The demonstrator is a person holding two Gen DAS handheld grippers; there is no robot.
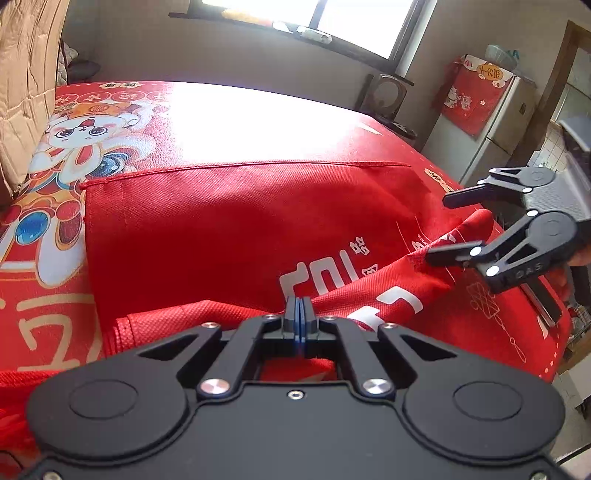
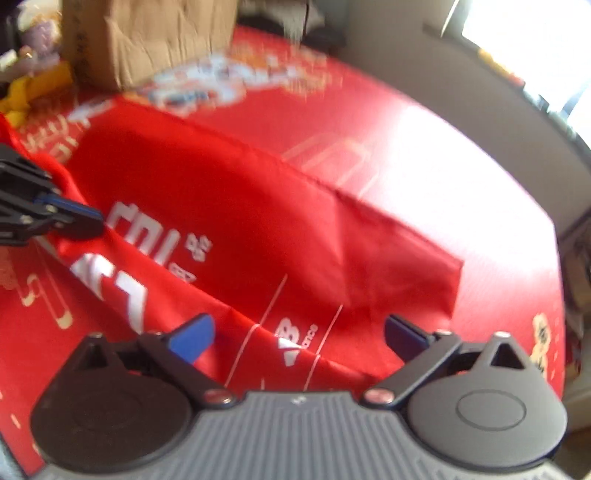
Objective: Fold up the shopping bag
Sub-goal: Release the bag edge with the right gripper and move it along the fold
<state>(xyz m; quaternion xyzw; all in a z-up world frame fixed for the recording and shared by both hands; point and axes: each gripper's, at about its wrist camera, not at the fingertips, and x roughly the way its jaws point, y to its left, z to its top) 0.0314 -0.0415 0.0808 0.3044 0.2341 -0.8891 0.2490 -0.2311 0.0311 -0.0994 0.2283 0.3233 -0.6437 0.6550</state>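
Observation:
A red non-woven shopping bag (image 1: 236,229) with white lettering lies on a red printed tablecloth (image 1: 48,314). Its near edge is lifted and folded over. My left gripper (image 1: 300,306) is shut on that lifted edge of the bag; it also shows at the left of the right wrist view (image 2: 86,219). My right gripper (image 2: 297,332) is open and empty, with its blue-padded fingers (image 2: 192,338) spread just above the bag's (image 2: 258,229) near right part. In the left wrist view the right gripper (image 1: 450,229) hangs open at the bag's right corner.
A cardboard box (image 2: 147,40) stands at the table's far left, with yellow items (image 2: 29,92) beside it. A fridge with a red cover (image 1: 476,96) stands beyond the table's right side. A window with a sill (image 1: 295,22) is behind the table.

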